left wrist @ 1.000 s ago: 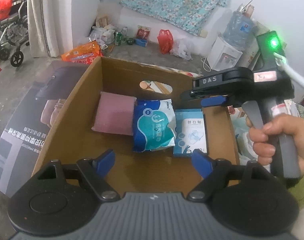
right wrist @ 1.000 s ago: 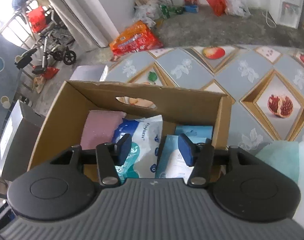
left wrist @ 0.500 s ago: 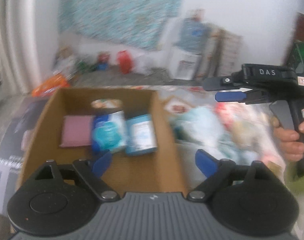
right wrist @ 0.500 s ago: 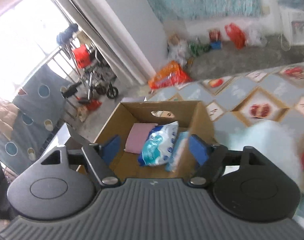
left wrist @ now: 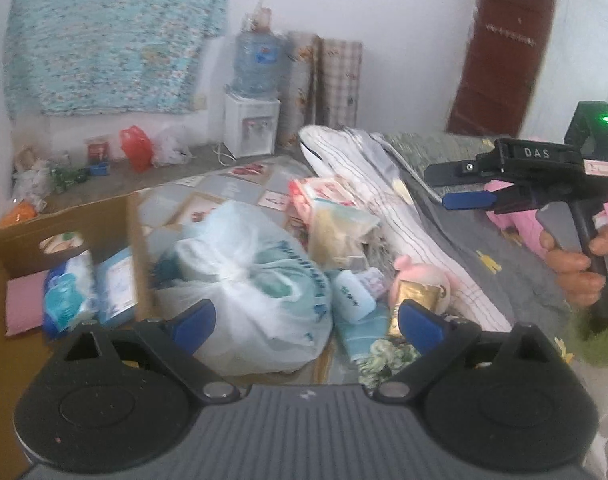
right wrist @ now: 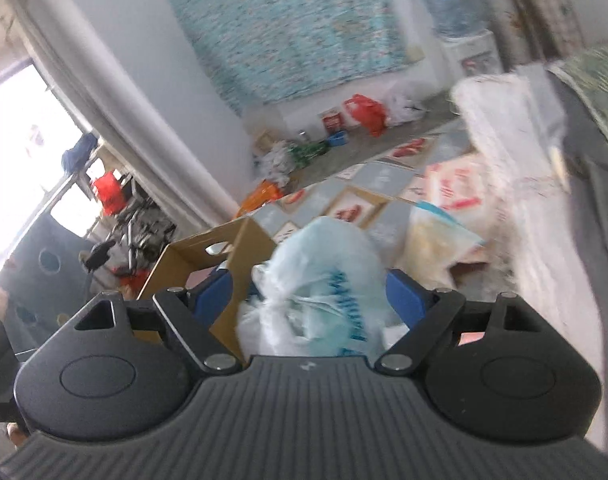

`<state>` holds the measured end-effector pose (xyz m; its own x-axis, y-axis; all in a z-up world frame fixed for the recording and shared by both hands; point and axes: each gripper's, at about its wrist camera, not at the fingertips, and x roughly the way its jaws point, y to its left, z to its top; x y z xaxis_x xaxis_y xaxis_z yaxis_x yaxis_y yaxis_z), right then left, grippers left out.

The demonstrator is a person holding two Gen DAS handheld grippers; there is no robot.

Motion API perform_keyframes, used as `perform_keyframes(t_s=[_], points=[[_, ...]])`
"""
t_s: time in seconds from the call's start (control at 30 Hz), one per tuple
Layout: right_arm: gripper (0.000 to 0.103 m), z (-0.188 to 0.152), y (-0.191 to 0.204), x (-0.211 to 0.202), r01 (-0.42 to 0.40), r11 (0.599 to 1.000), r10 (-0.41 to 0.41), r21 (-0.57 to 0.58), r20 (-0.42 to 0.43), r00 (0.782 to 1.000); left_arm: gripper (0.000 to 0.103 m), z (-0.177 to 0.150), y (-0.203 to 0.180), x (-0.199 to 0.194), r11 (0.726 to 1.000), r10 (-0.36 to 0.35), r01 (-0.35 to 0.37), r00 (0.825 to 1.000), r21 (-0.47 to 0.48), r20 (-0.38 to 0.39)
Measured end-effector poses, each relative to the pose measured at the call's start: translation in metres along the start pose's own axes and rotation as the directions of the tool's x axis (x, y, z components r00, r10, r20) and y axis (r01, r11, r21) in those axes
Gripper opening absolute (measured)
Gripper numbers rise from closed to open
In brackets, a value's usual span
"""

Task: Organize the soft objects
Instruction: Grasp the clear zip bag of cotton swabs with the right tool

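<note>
My left gripper [left wrist: 304,326] hovers over a tied white plastic bag [left wrist: 248,292]; its jaws are opening, with nothing gripped. To the left stands the cardboard box [left wrist: 134,240], holding a pink pad [left wrist: 24,306], a blue-and-white pack [left wrist: 68,292] and a light-blue pack [left wrist: 118,284]. A hand [left wrist: 576,264] holds my right gripper [left wrist: 456,188] far to the right, above the bedding. The right gripper [right wrist: 308,296] is also opening and empty. The bag [right wrist: 316,288] and box [right wrist: 208,256] lie well ahead of it.
Loose items are heaped right of the bag: a pink plush [left wrist: 420,276], a small white bottle [left wrist: 352,296], a yellowish pouch [left wrist: 336,232], a red-and-white pack [left wrist: 324,196]. Striped cloth [left wrist: 384,184] and grey bedding [left wrist: 504,264] lie further right. A water dispenser [left wrist: 252,128] stands by the wall.
Both views have swung right, from the box's inside to the bag and pile. Both pairs of fingers have spread wider. The right gripper has drawn back and up, away from the box.
</note>
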<state>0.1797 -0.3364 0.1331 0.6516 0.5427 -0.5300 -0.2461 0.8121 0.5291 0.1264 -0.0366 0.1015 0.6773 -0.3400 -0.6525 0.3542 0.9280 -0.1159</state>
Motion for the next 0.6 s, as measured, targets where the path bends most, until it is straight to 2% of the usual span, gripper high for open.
perform_keyframes(t_s=[0.13, 0.3, 0.4, 0.53, 0.6], points=[[0.084, -0.004, -0.033, 0.009, 0.002, 0.998, -0.002, 0.059, -0.007, 1.0, 0.099, 0.023, -0.024, 0.035, 0.999, -0.043, 0.044, 0.998, 0.016, -0.053], [0.084, 0.009, -0.071, 0.048, 0.034, 0.986, -0.027, 0.164, -0.04, 0.999, 0.096, 0.05, -0.051, 0.097, 0.992, 0.05, -0.038, 0.994, 0.117, -0.098], [0.084, 0.018, -0.089, 0.083, 0.057, 0.979, -0.042, 0.197, -0.079, 0.996, 0.085, 0.062, -0.053, 0.142, 0.987, 0.097, -0.074, 0.982, 0.141, -0.16], [0.078, 0.023, -0.118, 0.132, 0.101, 0.963, -0.061, 0.248, -0.165, 0.984, 0.062, 0.074, -0.044, 0.193, 0.98, 0.142, -0.106, 0.964, 0.167, -0.224], [0.077, 0.024, -0.128, 0.153, 0.105, 0.958, -0.053, 0.266, -0.195, 0.979, 0.061, 0.078, -0.04, 0.213, 0.975, 0.15, -0.1, 0.955, 0.198, -0.255]])
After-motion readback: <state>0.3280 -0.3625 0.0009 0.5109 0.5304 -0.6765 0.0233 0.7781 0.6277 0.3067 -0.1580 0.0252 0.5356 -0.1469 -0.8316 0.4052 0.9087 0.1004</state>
